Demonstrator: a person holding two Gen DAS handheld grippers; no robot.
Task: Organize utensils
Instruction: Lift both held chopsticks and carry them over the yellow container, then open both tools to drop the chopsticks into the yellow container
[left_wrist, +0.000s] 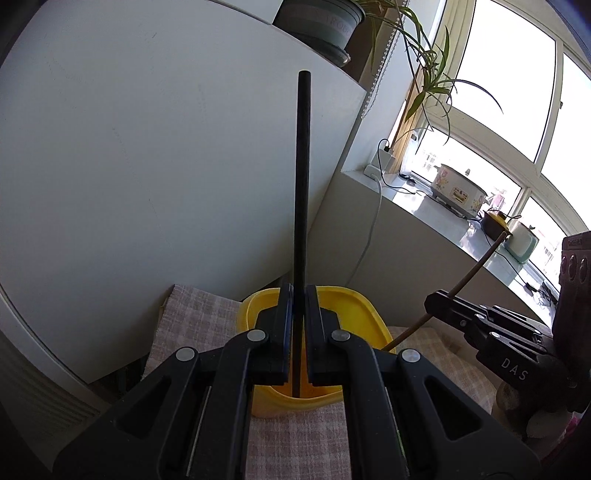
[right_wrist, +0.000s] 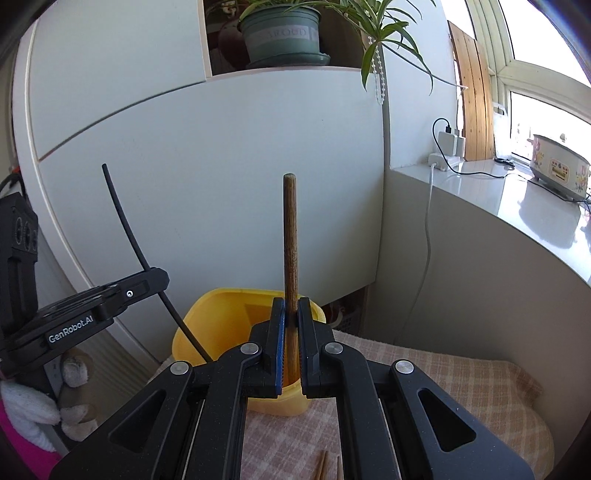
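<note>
Chopsticks stand upright in both our tools, each tool closed down to the width of the stick it holds. Nearest us, our left tool (left_wrist: 298, 332) grips a black chopstick (left_wrist: 302, 177) whose lower end dips inside the yellow container (left_wrist: 364, 310). Our right tool (right_wrist: 291, 328) pinches a brown wooden chopstick (right_wrist: 290, 236), its foot likewise down in the same container (right_wrist: 207, 325). Both tips appear to share one opening, close together above the checked cloth (right_wrist: 443, 373) covering the tabletop (right_wrist: 524, 413). More wooden chopsticks (right_wrist: 325, 467) lie on the cloth by our right tool, not yet sorted.

We judge the risk to be at release: if we open while a stick leans, it could tip against the rim and topple the light container, or slide out onto the cloth. The two tools also crowd one mouth, so they might knock each other.

Beyond stand a white cabinet (right_wrist: 221, 166), a potted plant (right_wrist: 284, 33), and the window sill (right_wrist: 517, 195).
</note>
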